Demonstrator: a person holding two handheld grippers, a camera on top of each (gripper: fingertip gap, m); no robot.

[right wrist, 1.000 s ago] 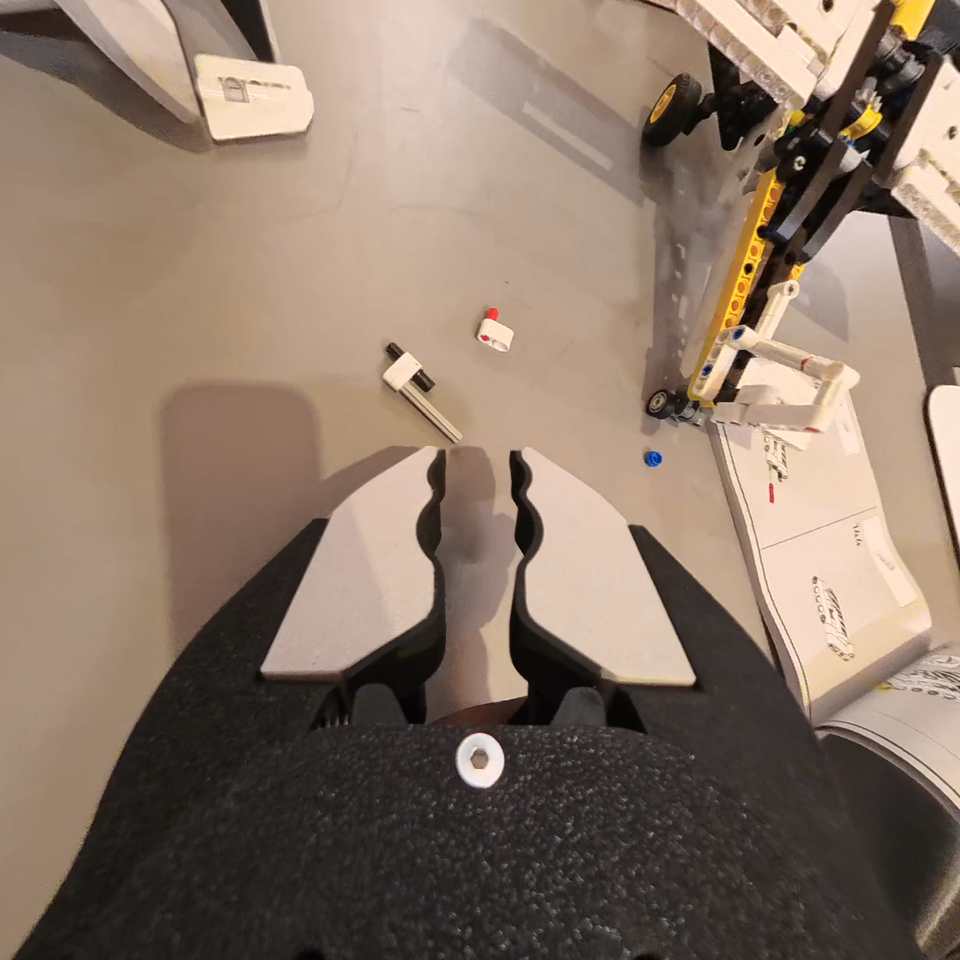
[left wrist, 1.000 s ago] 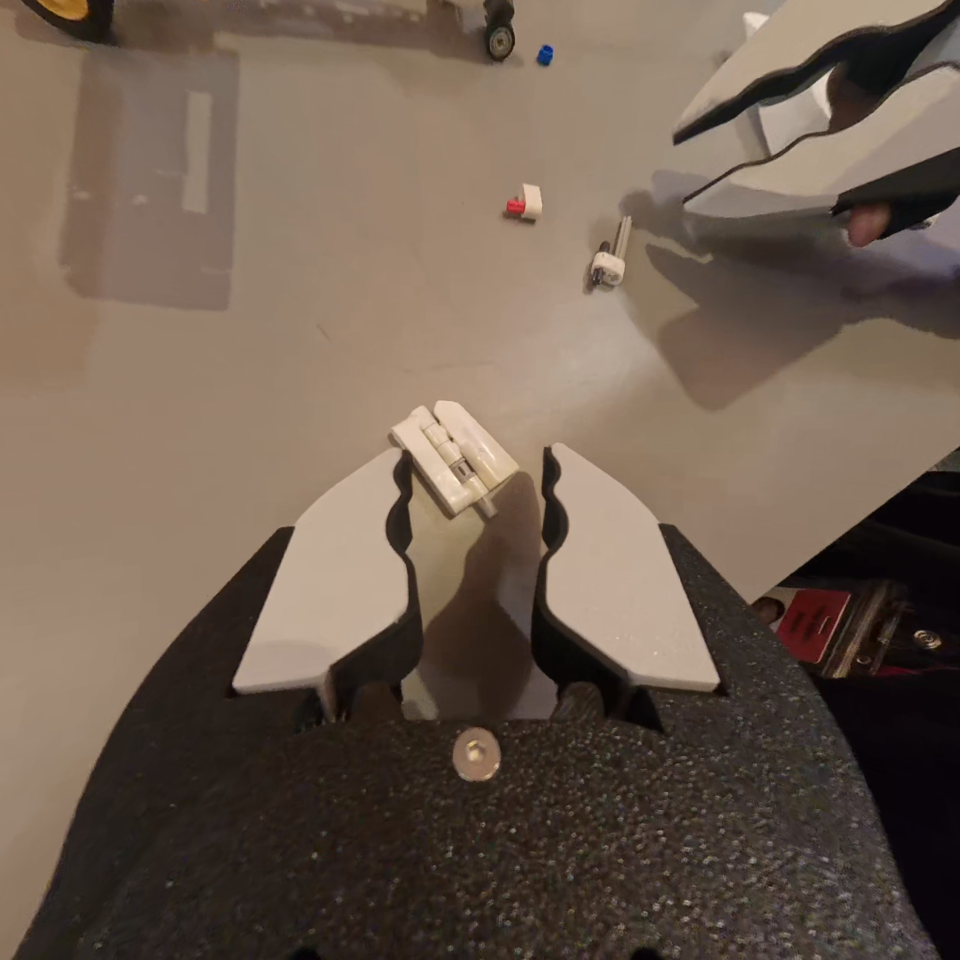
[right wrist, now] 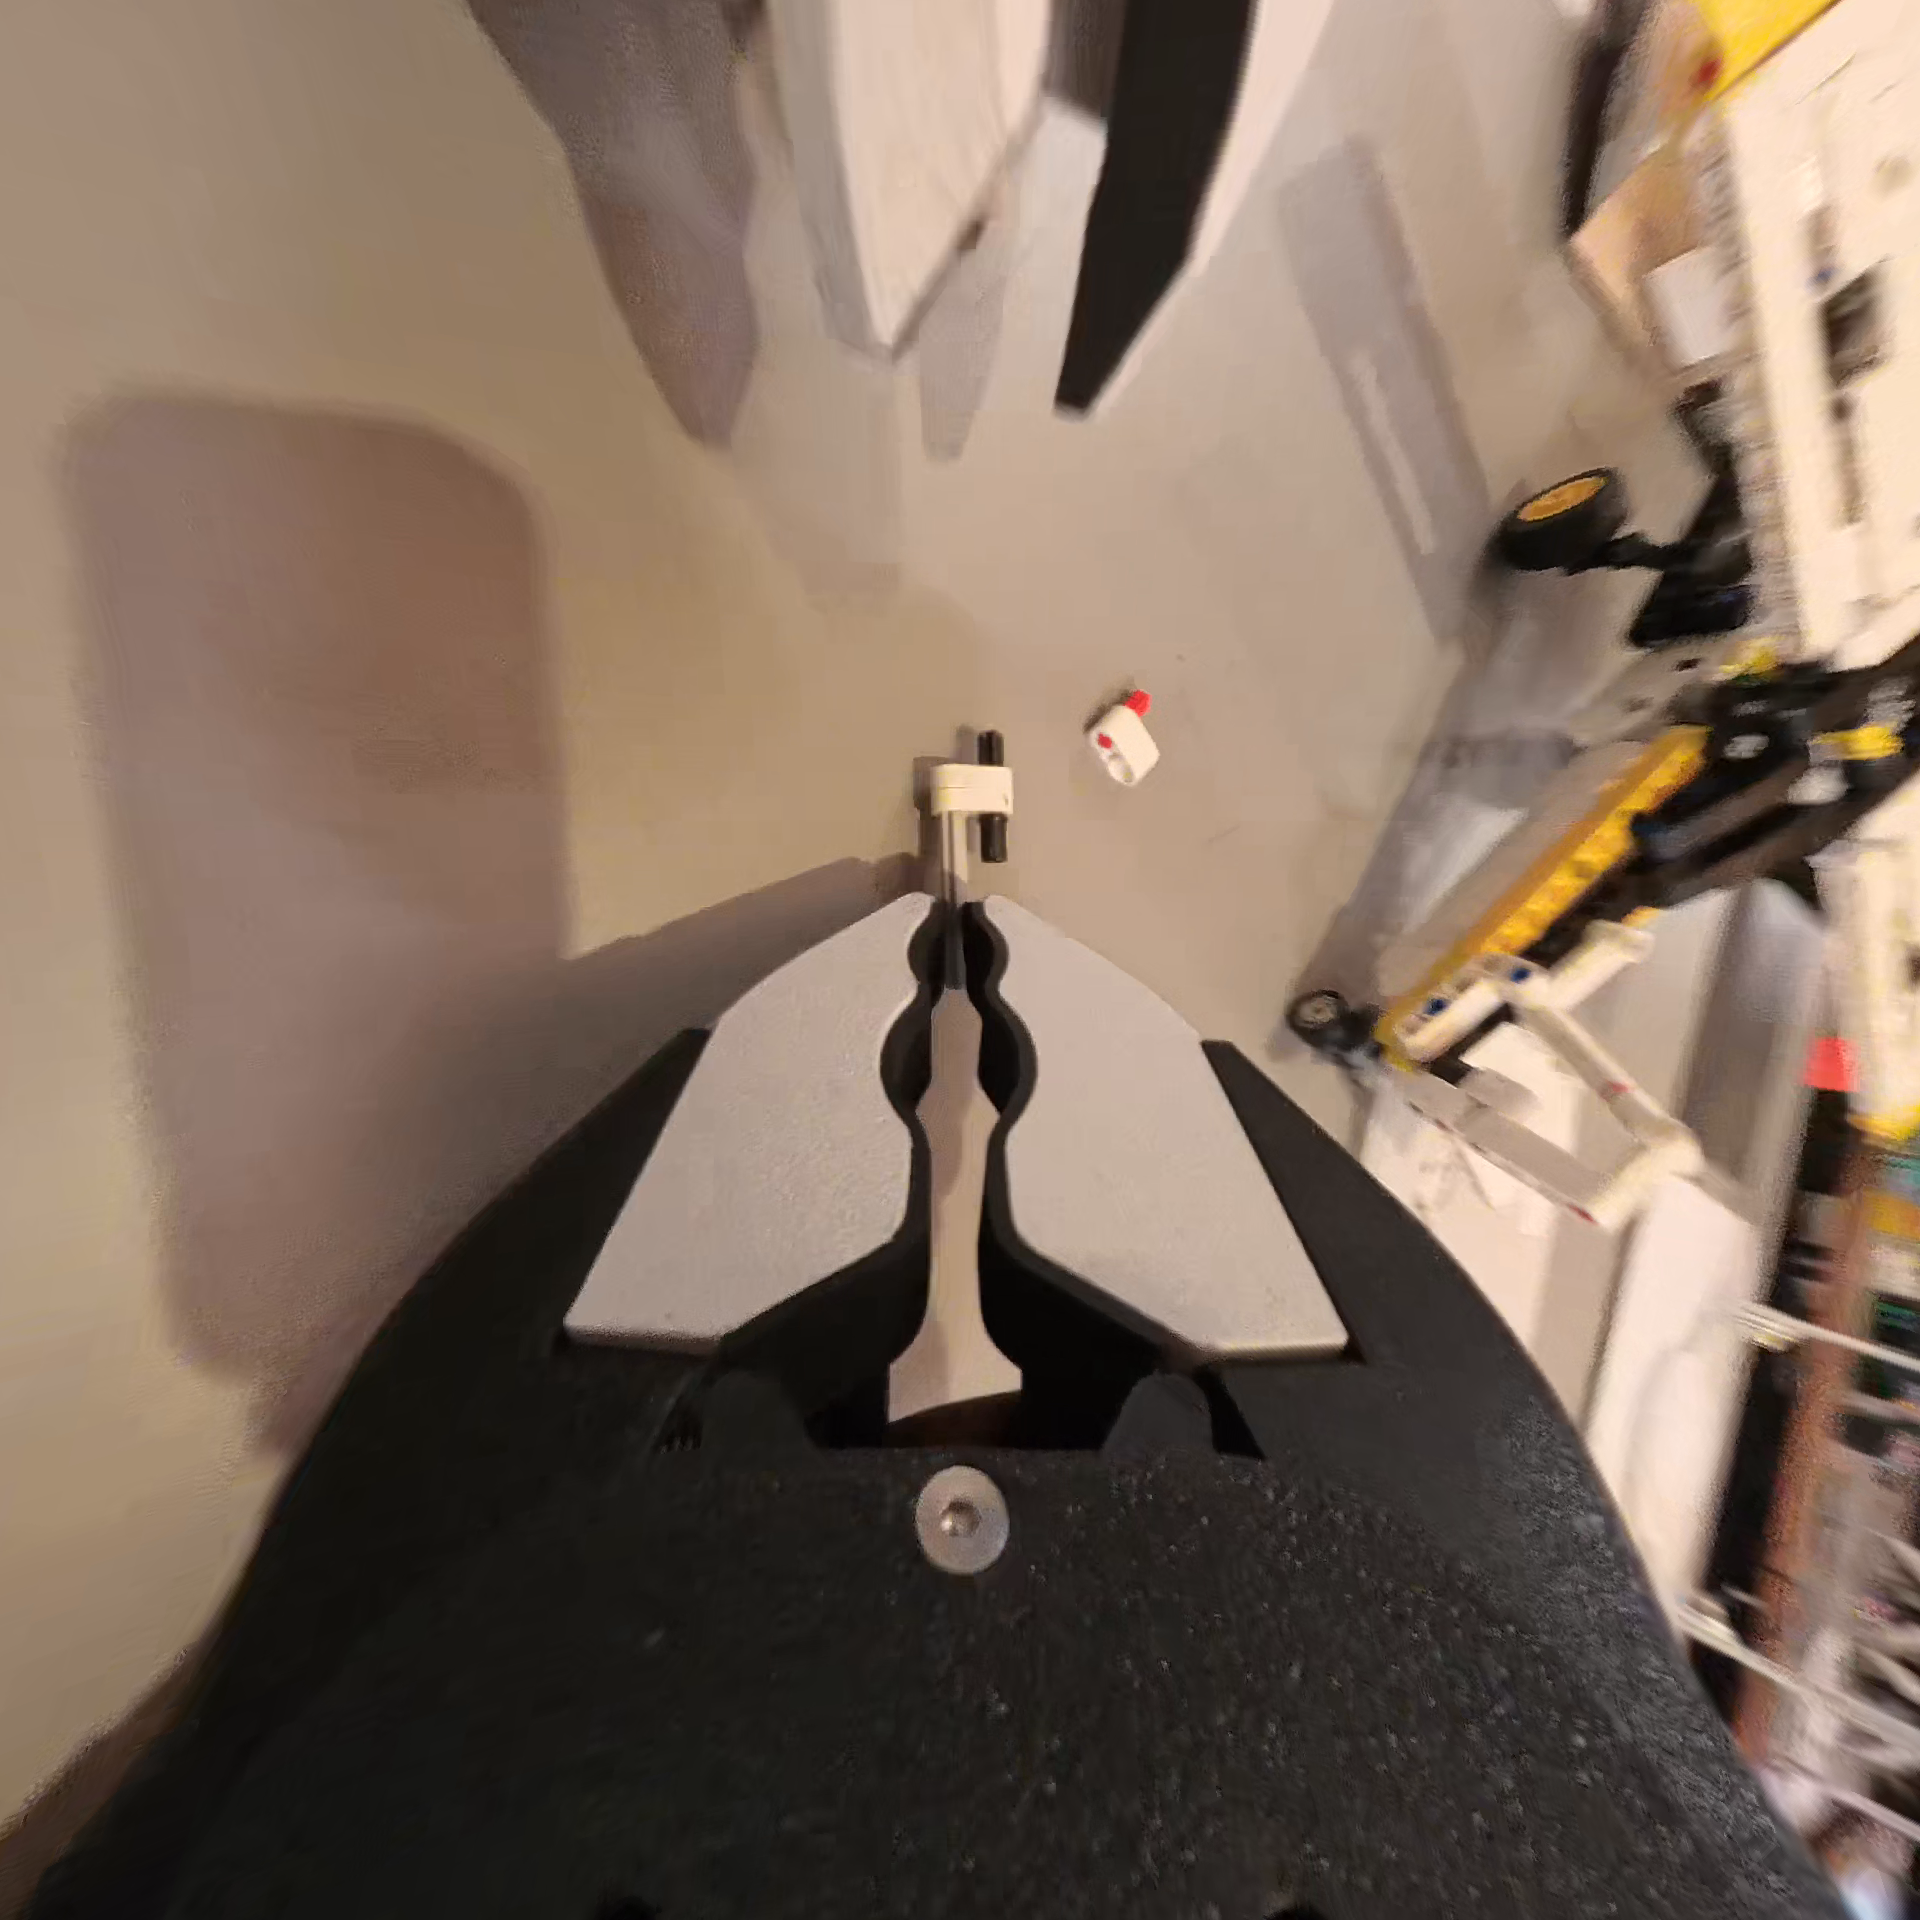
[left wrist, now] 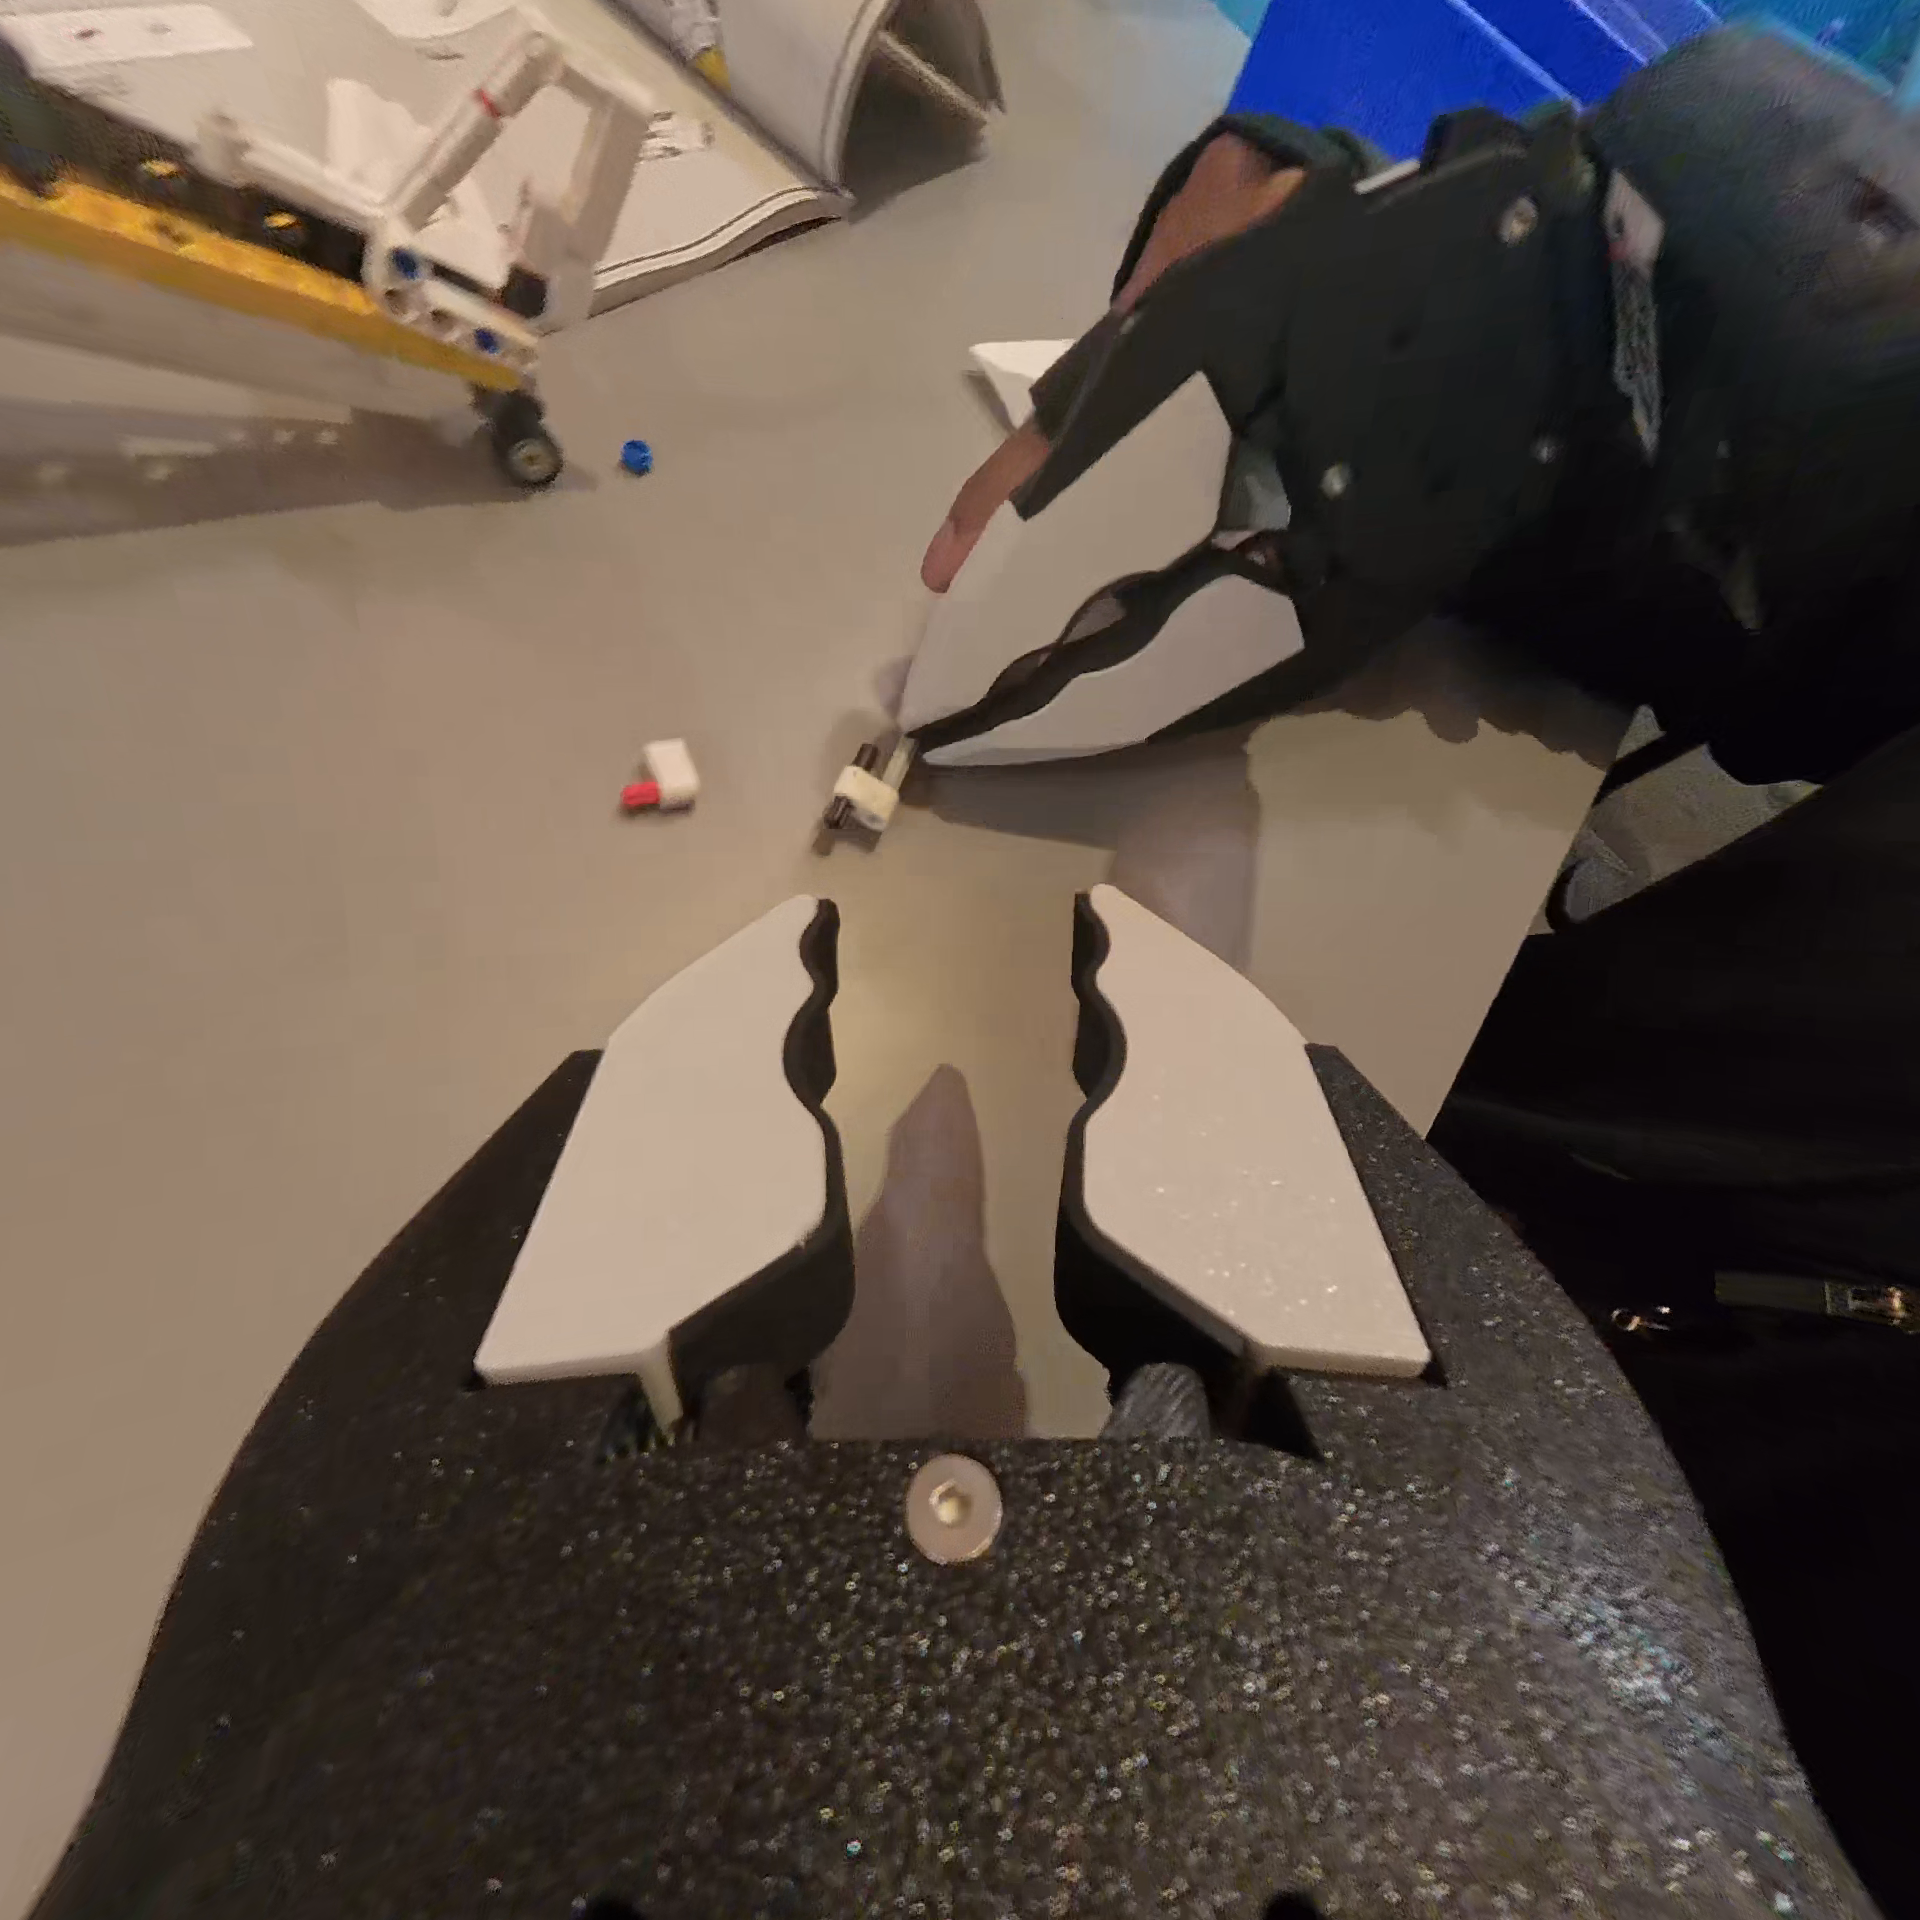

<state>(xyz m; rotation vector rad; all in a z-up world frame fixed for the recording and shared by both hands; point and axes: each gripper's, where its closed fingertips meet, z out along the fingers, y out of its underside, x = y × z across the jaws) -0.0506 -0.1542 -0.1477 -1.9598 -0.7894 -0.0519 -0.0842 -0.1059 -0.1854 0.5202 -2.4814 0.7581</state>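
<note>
While resting on the grey surface:
Right tool: clenching on the pale axle of a small white-and-black connector piece.
Left tool: gaping, grasping nothing, hovering near that piece.
Nearby: lying apart, a white-and-red piece.

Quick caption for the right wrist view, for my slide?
Right gripper pinches the grey axle of a small white connector piece on the grey table, beside a white-and-red piece.

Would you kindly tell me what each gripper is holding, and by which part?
The right gripper pinches the grey axle end of a small white connector piece with a black pin. The left gripper is open, holding nothing.
</note>
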